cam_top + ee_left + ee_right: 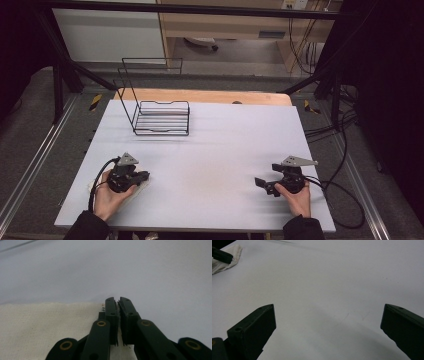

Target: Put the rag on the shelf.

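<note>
Cloth (47, 327) lies flat at the surface's (215, 150) near-left corner with the left gripper (117, 301) resting on its edge, jaws closed but apparently pinching nothing — grasp step judged pending, needing reopening over the hem — while the right gripper (328, 322) hovers wide open, well apart.

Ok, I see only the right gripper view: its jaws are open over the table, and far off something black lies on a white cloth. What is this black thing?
Observer: It is the left gripper, held low over the cloth at the near left of the table.
Operator: Are its jaws open?
Observer: No, almost shut, at the edge of the cloth; I cannot tell if they pinch it.
Operator: Is anything else on the table?
Observer: Yes, a black wire rack stands at the far left.
</note>
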Motion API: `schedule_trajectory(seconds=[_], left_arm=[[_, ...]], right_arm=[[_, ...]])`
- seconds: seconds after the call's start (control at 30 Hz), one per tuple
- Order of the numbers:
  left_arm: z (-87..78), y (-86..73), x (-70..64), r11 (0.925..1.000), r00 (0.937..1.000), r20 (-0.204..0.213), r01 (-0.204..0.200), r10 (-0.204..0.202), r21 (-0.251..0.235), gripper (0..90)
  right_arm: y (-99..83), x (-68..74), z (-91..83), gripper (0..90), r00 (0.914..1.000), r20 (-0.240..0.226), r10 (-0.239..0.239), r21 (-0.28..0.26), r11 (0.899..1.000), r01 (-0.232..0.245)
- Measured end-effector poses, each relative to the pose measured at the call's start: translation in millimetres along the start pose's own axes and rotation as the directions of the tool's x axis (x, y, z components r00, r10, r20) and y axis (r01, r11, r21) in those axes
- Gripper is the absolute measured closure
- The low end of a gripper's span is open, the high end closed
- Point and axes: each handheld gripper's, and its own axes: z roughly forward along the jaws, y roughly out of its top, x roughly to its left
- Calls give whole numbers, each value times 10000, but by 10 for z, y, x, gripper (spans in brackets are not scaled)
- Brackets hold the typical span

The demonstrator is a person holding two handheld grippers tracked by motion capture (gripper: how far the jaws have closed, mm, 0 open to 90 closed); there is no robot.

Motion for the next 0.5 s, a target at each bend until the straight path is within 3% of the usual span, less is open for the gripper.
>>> schedule_trajectory(seconds=[0.37,0.5], left_arm=[[-61,36,-9,9978,9995,-15,325,-326,-581,861],[-82,72,-15,9933,9977,113,676,-668,-933,862]], right_arm=[[1,-2,0,5,10000,-19,-23,2,10000,23],[1,-2,2,5,10000,-11,-24,11,10000,24]])
